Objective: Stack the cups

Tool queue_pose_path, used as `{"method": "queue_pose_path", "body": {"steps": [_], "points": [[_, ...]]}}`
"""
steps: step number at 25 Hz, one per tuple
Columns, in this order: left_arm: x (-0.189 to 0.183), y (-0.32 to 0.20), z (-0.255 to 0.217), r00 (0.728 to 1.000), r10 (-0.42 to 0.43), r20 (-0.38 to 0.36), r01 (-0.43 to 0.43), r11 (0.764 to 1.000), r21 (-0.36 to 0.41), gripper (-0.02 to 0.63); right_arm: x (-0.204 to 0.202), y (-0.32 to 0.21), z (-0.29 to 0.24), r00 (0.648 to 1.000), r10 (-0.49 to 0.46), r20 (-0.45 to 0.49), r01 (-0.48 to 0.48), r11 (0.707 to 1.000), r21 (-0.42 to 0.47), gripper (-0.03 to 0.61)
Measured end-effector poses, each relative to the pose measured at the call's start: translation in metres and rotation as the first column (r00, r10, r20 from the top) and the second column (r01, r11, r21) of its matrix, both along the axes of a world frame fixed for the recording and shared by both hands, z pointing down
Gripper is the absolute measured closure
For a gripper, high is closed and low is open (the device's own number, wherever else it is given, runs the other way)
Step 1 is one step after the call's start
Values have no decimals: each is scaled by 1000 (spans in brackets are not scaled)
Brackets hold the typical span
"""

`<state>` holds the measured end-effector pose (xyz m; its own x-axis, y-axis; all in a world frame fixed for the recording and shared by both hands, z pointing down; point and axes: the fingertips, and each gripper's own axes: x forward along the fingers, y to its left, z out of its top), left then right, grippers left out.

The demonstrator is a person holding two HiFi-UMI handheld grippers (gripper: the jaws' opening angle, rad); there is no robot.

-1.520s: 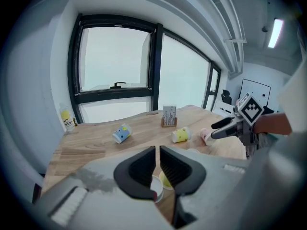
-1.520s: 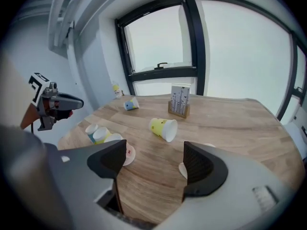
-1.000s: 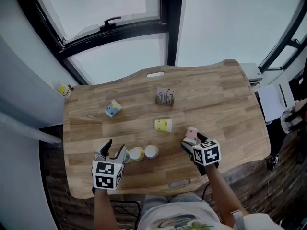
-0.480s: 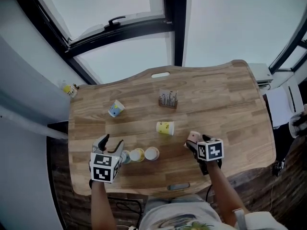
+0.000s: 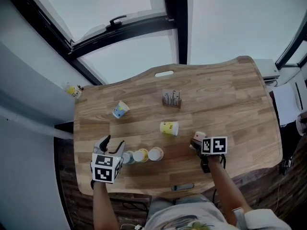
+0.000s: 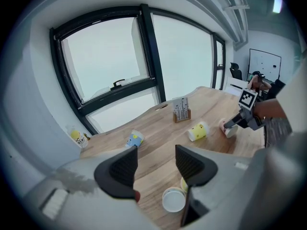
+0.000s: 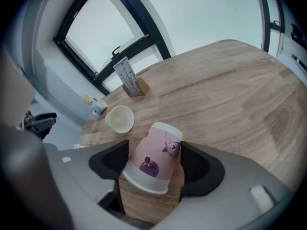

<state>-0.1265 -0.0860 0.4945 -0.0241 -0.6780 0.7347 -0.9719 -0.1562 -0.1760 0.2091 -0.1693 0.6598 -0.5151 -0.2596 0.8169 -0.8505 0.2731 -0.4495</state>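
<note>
Right claw (image 7: pixel 153 152) lowered, closing round cup (image 7: pixel 151 166), table (image 7: pixel 230 95)

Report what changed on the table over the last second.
The right claw sank around the pink cup, its jaws just closing a little, no firm grip yet. The left claw barely moved; its jaws just opened wider, with nothing between them. The yellow cup, blue cup and the row of three cups stayed put.

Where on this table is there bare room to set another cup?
Bare wood lies right of the card holder and pink cup, to the table edge. It is crowded at the front left, around the three cups.
</note>
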Motion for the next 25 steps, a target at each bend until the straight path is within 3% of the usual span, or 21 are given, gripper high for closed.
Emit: {"method": "queue_pose_path", "body": {"steps": [9,16,25], "points": [[-41,-25,24,996,80,24,-78,994,-75,365,-2,1,-3,997,70,35,-71,997,25,265],[-69,-46,38,992,129,-2,-129,988,-88,365,-14,4,-20,989,140,40,-142,986,82,275],[-89,-62,63,981,187,-57,-192,976,-102,365,-45,14,-51,987,151,59,-159,973,169,282]]}}
